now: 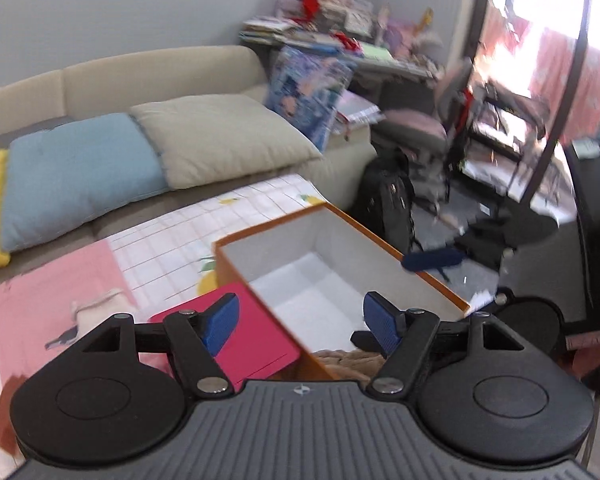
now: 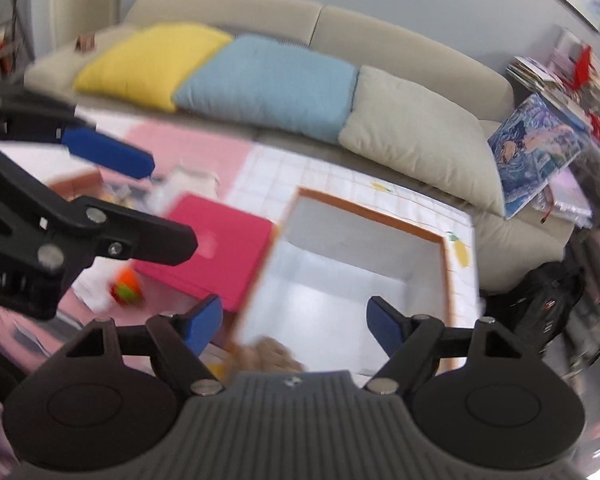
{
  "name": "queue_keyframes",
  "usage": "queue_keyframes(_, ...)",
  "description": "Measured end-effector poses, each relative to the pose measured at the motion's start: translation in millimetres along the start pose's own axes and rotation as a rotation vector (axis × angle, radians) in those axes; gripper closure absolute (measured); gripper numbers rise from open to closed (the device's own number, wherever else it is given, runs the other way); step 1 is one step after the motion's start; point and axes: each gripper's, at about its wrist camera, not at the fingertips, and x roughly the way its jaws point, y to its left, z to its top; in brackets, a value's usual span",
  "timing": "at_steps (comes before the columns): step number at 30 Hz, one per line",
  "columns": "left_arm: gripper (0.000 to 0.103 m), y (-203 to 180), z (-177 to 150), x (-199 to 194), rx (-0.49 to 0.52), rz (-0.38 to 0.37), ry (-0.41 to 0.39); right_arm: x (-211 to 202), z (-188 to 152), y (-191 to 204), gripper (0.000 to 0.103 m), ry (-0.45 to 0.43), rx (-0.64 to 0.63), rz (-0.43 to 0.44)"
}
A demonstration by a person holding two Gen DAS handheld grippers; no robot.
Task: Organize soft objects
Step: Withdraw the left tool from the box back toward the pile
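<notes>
The left gripper (image 1: 300, 322) was found with its jaws spread wide, and nothing was held between the blue pads (image 1: 220, 322). Directly ahead of it and slightly below, an open orange box (image 1: 342, 216) with a white interior was observed on the patterned mat (image 1: 156, 240). A tan plush object (image 1: 350, 360) was seen low at the near end of that box, just below the jaws; contact with the pads was not observed. A pink box (image 1: 256, 340) was noted against the orange box, behind the left finger.

The right gripper (image 2: 294, 326) was likewise found spread, with nothing pinched. The orange box (image 2: 444, 248) lay ahead of it, and the plush object (image 2: 272, 354) was seen blurred just beneath the gap between the fingers. The pink box (image 2: 220, 248) lay ahead to the left, with a small orange and green item (image 2: 126, 286) beside it. The left gripper (image 2: 112, 156) was visible to the far left. Yellow, blue and beige cushions (image 2: 268, 84) were recorded on the sofa (image 2: 324, 20) beyond.
</notes>
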Motion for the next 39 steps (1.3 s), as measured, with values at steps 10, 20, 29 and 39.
queue_keyframes(10,0.020,78,-64,-30,-0.210,0.174,0.022,12,-6,83,0.021,-0.060,0.149,0.075)
queue_keyframes(20,0.022,120,-127,-44,-0.324,0.310,0.135,63,-13,141,0.022,0.015,0.106,0.119)
queue_keyframes(29,0.023,155,-155,-45,-0.364,0.417,0.152,123,-13,178,0.038,0.101,0.121,0.029)
queue_keyframes(39,0.021,205,-170,-11,-0.452,0.533,0.155,161,-16,177,0.038,0.195,0.321,0.000)
